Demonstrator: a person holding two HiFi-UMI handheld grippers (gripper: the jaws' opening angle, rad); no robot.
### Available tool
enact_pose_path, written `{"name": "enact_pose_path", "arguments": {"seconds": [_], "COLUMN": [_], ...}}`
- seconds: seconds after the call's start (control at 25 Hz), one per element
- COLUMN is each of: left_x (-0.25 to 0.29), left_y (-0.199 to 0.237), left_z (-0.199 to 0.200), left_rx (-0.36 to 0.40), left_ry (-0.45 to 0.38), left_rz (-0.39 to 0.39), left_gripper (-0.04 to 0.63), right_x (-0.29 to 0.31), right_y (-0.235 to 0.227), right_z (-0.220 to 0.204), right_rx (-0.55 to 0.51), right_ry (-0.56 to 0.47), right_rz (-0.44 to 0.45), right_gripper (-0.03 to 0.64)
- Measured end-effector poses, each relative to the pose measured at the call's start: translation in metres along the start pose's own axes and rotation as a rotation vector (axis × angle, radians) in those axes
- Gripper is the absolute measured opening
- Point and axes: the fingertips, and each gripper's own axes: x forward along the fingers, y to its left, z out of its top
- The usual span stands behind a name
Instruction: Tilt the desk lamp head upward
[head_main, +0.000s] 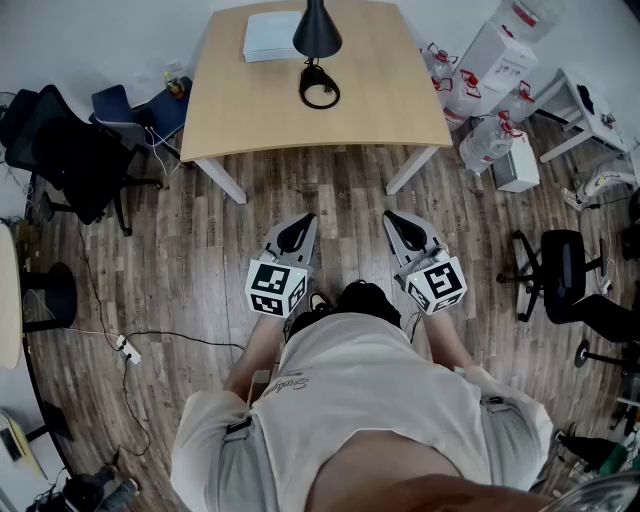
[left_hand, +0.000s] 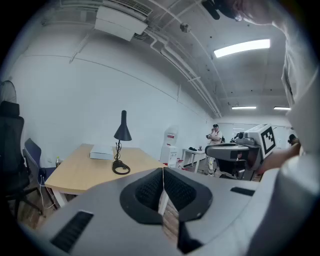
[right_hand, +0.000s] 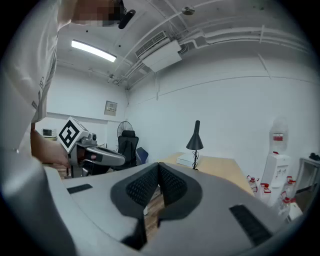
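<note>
Person: stands on the floor, well back from the bench, with a gripper in each hand held out in front at about the same height.
Left gripper (head_main: 297, 231): jaws closed pad to pad, nothing between them.
Right gripper (head_main: 404, 228): jaws pressed together too, and empty.
Floor (head_main: 340, 190): dark wood planks, bare between the person and the bench; a power strip (head_main: 126, 350) and its cable lie off to the left.
Bench (head_main: 390, 100): pale wood top on white legs.
Desk lamp (head_main: 318, 45): black, toward the far side of the bench, well apart from both grippers. Its cone head faces down over a ring-shaped base (head_main: 320, 88).
White flat box (head_main: 270, 36): just beside the lamp, on its left.
Stage: judged not begun, with the whole approach still to make.
Risk, tipping: the base looks light, so lifting the head with the base unsteadied could slide or topple the lamp.
Risk, slipping: the smooth tapered cone may squirt out of the jaws if it is pinched near the rim.
Risk, neighbour: a wide reach could nudge the box.
Room: white walls, black office chairs (head_main: 70, 150) to the left, water bottles (head_main: 487, 140) and cartons to the right.
</note>
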Motion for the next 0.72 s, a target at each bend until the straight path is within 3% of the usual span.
{"name": "enact_pose_path", "arguments": {"seconds": [0.44, 0.72], "left_x": [0.031, 0.065], "left_y": [0.011, 0.027], "left_z": [-0.001, 0.005], "left_rx": [-0.026, -0.031], "left_ry": [0.004, 0.037], "left_rz": [-0.023, 0.009], "left_gripper": [0.017, 0.015], "right_x": [0.006, 0.04], "right_y": [-0.033, -0.063], "right_z": [-0.005, -0.022], "right_rx": [-0.022, 0.032], "right_ry": [0.03, 0.036], "right_rz": [-0.051, -0.013], "right_gripper": [-0.005, -0.005]}}
